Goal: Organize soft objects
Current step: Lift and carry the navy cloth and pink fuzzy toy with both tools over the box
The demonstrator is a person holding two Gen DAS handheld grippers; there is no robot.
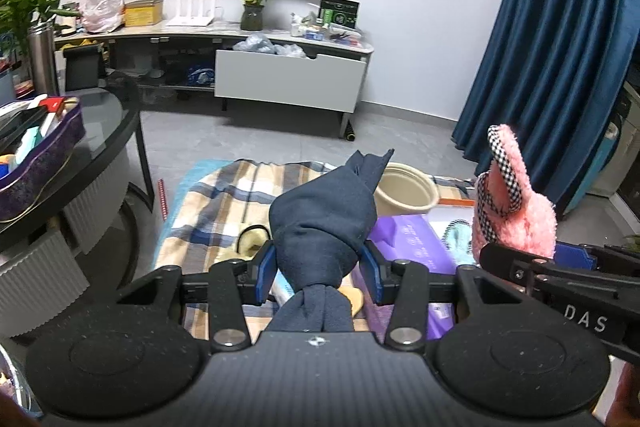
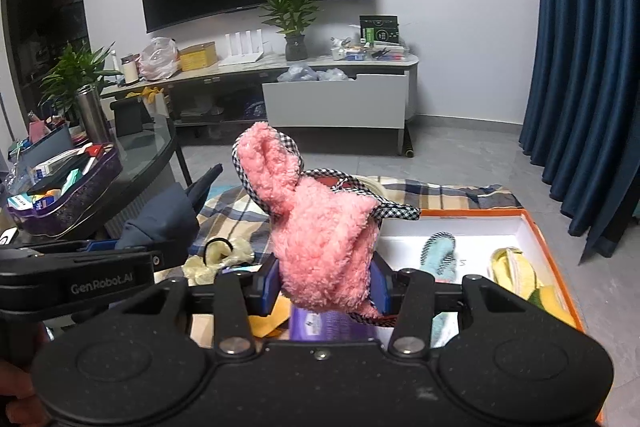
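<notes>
At the centre of the left wrist view, I see my left hand-held gripper (image 1: 318,277) pinching a knotted navy cloth (image 1: 324,215) between its blue pads, the bundle standing up above the jaws with its loose ends pointing toward the top of the frame. At the right edge of that view the right hand-held gripper holds a pink fluffy slipper (image 1: 514,203) trimmed in black-and-white check. In the right wrist view, the right hand-held gripper (image 2: 325,287) is clamped on that slipper in the middle of the frame, its toe end rising toward the upper left.

Below both tools lies a plaid blanket (image 1: 224,203) spread on the floor. On it, near the middle of the left view, sits a cream tub (image 1: 408,187), and just below that a purple box (image 1: 408,239). In the lower right of the right wrist view an orange-rimmed white box (image 2: 536,227) lies open, with a light blue slipper (image 2: 438,253) and a yellow slipper (image 2: 514,269) inside. A pale yellow cloth (image 2: 224,255) rests on the blanket at lower left of centre.

A glass counter (image 1: 108,123) carrying a purple tin (image 1: 48,163) fills the left side, and a blue curtain (image 1: 560,39) hangs at the right.
</notes>
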